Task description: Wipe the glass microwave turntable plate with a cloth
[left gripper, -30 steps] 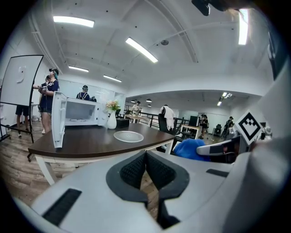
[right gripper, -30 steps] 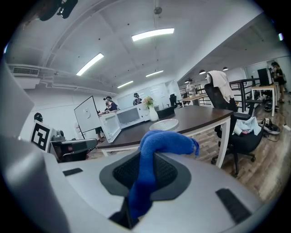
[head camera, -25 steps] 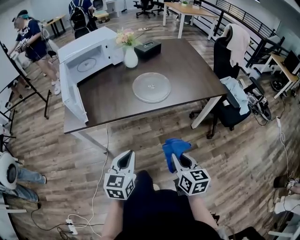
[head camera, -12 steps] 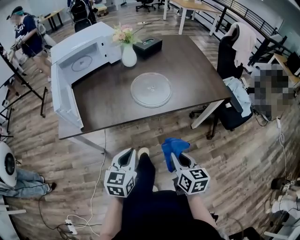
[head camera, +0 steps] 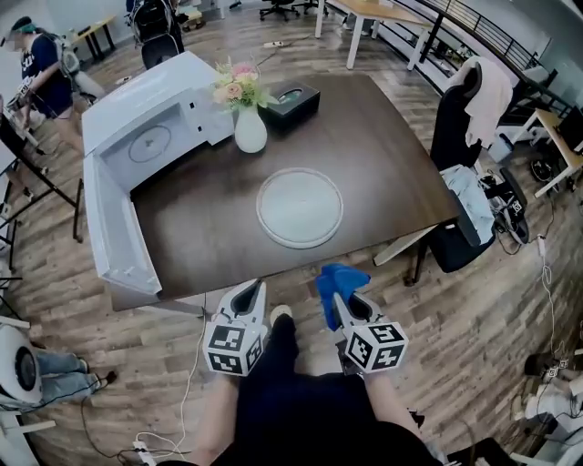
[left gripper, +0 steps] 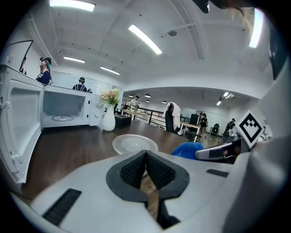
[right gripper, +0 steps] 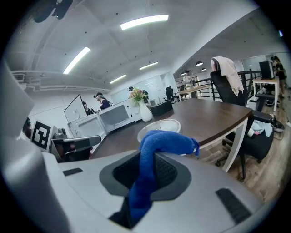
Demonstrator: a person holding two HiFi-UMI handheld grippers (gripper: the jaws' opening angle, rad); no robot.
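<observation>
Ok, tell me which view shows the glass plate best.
Head view: the glass plate shows whole, from above. Left gripper view shows it foreshortened; in the right gripper view the blue cloth hides part.

I stand on a wood-plank floor (head camera: 492, 346) in an open office. Before me is a dark brown table (head camera: 383, 127) on pale legs. At its right side stands a black office chair (head camera: 451, 127) with a pale garment (head camera: 490, 86) hung over its back. Farther off there is a light wooden table (head camera: 364, 14), and near it a black railing (head camera: 446, 32) runs along the room's right edge. A thin white cable (head camera: 189, 382) trails over the floor at my left. Overhead the ceiling is white, with long strip lights (left gripper: 145, 38) lit. The far walls are white too.
</observation>
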